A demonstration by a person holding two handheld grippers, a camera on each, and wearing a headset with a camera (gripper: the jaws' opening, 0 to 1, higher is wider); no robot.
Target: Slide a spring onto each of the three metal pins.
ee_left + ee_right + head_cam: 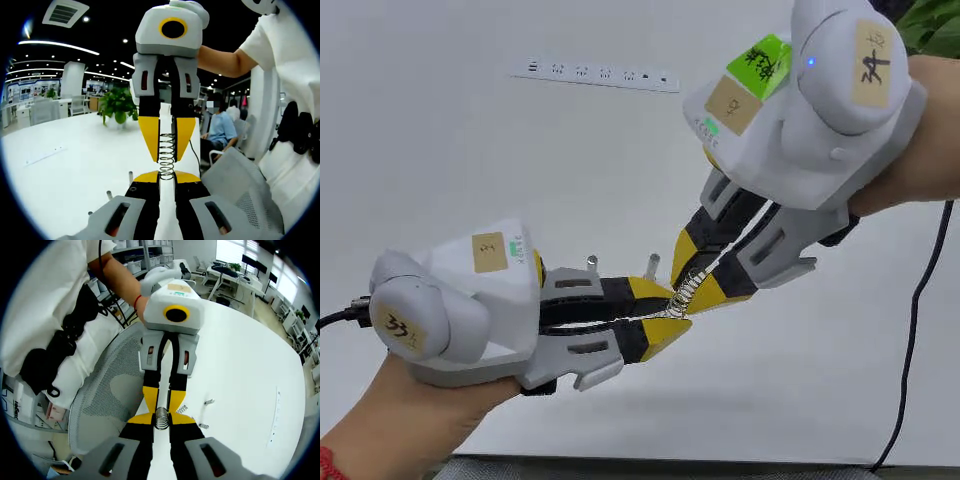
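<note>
Table (440,160) lies white below; my left tongs (166,176) and right tongs (160,419) both clench one spring (166,150), held up near the pins (591,263). Light, bendy, slippery, I judge: grip near one end.

Pins (592,263) just behind fingers (650,290) — tabletop (440,180) open to L.

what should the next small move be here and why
Probably open the left hand-held gripper and let go. Both it and the right hand-held gripper are shut on one spring, the left on its lower end. That end likely has to be free before the spring can go down over a bare metal pin.
</note>
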